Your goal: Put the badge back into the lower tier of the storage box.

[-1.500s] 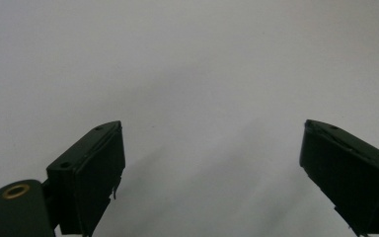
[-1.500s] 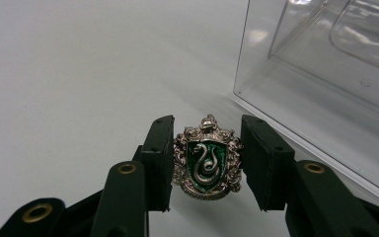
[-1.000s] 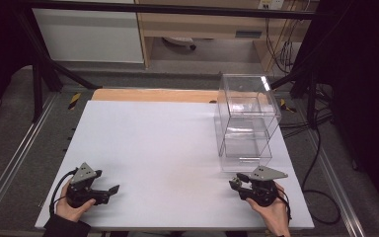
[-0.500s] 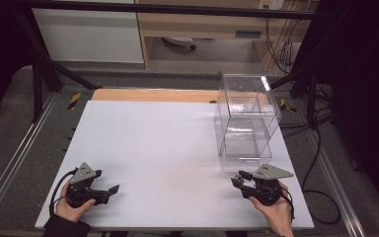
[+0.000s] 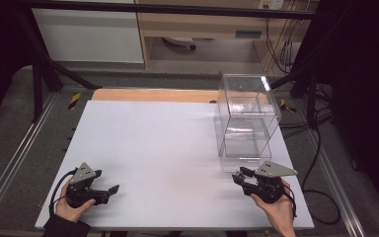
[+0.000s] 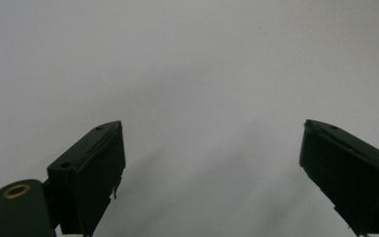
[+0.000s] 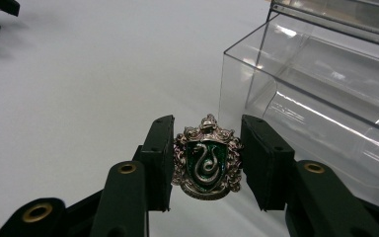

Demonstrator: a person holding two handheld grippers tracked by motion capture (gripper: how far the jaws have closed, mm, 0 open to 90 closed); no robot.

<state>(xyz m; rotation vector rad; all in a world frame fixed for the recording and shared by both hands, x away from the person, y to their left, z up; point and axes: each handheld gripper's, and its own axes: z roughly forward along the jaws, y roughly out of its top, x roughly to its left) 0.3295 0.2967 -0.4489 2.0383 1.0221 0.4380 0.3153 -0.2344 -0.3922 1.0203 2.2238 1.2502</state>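
Left gripper: the black two-jaw left gripper (image 5: 109,189) sits at the near left of the white rectangular table board (image 5: 168,143), in the person's left hand (image 5: 71,210); its jaws stand wide apart with bare board between them.

Right gripper: the black two-jaw right gripper (image 7: 206,163), held in the right hand (image 5: 276,210) at the near right, is clamped on a small silver crest badge with a green shield and a silver snake (image 7: 207,160), the pads (image 7: 160,160) pressing its two side edges.

Badge position: upright between the jaws, lifted off the board as far as the right gripper view lets me judge, just near of the box.

Box: the clear, two-tier plastic display box (image 5: 246,121) stands at the far right of the board.

Risk: the grip is on thin, ornate edges, so the badge could twist or drop if the squeeze loosens; swinging it forward could knock the light box.

Change: the right gripper has shifted slightly toward the near edge; the left gripper and box have stayed put.
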